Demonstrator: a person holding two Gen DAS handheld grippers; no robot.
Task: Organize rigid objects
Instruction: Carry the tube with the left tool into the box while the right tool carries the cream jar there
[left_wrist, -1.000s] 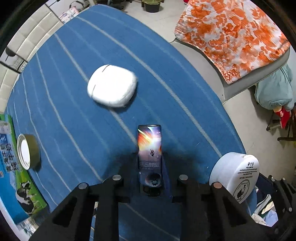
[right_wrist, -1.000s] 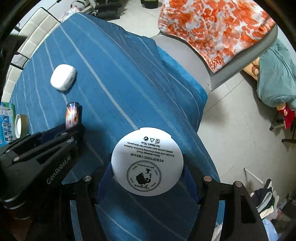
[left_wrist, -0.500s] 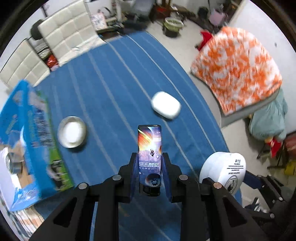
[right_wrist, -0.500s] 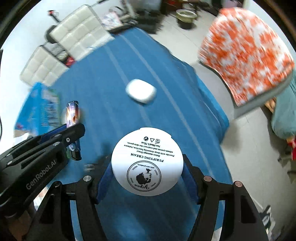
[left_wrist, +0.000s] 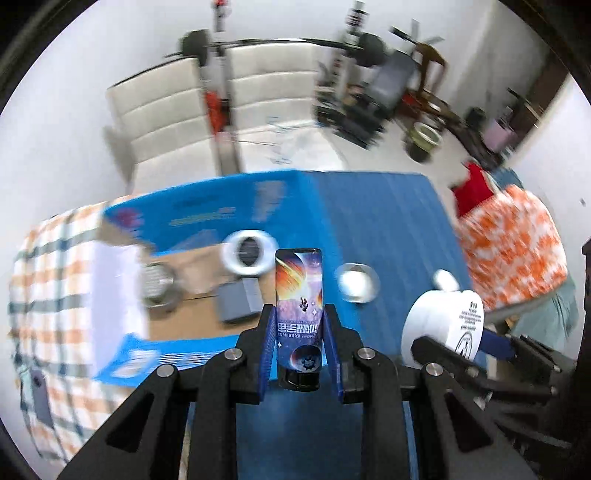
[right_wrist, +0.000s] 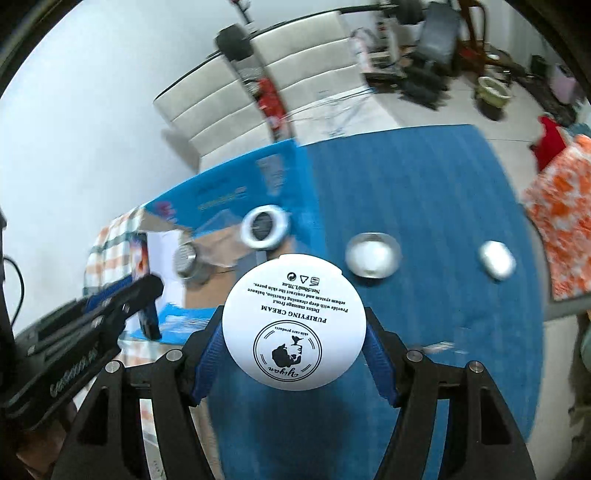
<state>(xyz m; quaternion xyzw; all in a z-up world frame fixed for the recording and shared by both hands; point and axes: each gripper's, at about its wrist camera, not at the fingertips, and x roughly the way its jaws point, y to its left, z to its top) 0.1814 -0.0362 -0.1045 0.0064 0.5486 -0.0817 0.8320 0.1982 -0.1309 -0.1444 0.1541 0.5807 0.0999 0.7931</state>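
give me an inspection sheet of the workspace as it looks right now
surface: blue striped cloth over the table.
job's things: space-print tube in the left tongs; white cream jar in the right tongs; open blue carton holding a white ring, a metal tin and a grey block.
clutter: silver dish and white case lying apart on the cloth.
grippers: both tongs clamped on their loads.
cables: nothing seen.
surroundings: white chairs, orange-patterned cover, checked cloth.
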